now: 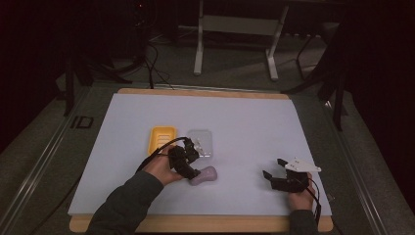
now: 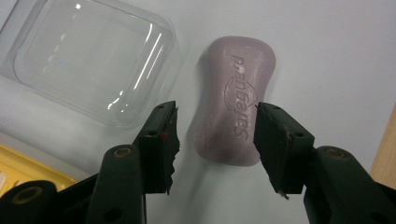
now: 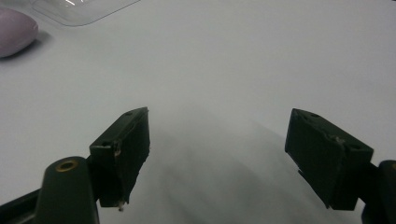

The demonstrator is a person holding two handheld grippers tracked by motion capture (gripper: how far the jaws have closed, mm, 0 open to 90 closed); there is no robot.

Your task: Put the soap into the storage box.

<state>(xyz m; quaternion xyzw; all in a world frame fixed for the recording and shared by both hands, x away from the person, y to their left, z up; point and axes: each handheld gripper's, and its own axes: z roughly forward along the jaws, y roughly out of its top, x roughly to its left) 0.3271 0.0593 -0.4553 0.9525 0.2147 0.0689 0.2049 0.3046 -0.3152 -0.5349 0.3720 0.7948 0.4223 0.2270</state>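
Note:
A pale purple soap bar lies flat on the white mat, its embossed side up. My left gripper points down at the bar's near end with a jaw on each side. Its jaws are open: a gap shows between the left pad and the soap, and the right pad stands at the soap's edge. My right gripper rests low over bare mat at the front right, open wide with nothing between its jaws. The soap also sits far off in the right gripper view.
A clear plastic lid lies just beyond the soap, and a yellow soap dish lies to its left. The white mat covers a wooden table. Cables and a metal stand are on the floor behind.

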